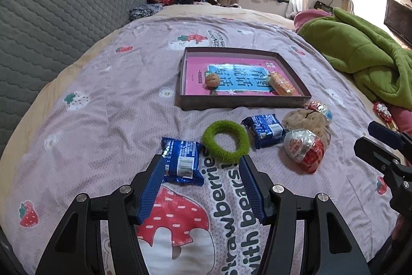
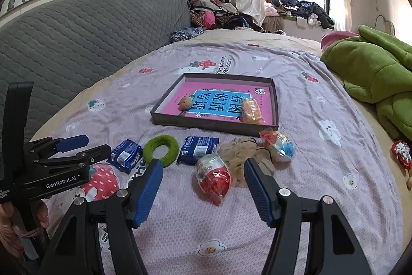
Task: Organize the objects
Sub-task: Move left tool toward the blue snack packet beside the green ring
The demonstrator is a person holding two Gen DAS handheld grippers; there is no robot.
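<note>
A shallow dark tray (image 1: 239, 102) (image 2: 213, 123) with a pink book inside holds a round brown snack (image 1: 212, 80) and an orange packet (image 1: 282, 84). In front of it on the bedspread lie two blue snack packs (image 1: 181, 162) (image 1: 265, 130), a green fuzzy ring (image 1: 226, 137) (image 2: 161, 148), a red-and-silver wrapped egg (image 1: 305, 150) (image 2: 214, 178), a beige cloth (image 1: 309, 121) and a red-blue wrapped sweet (image 2: 279, 144). My left gripper (image 1: 202, 163) is open and empty, just short of the nearer blue pack. My right gripper (image 2: 203, 166) is open and empty, around the wrapped egg's near side.
A green blanket (image 1: 365, 61) lies at the right. A grey quilted headboard (image 1: 51, 25) is at the left. A red wrapped item (image 2: 400, 150) lies near the right edge of the bed. Piles of clothes are at the back by the window.
</note>
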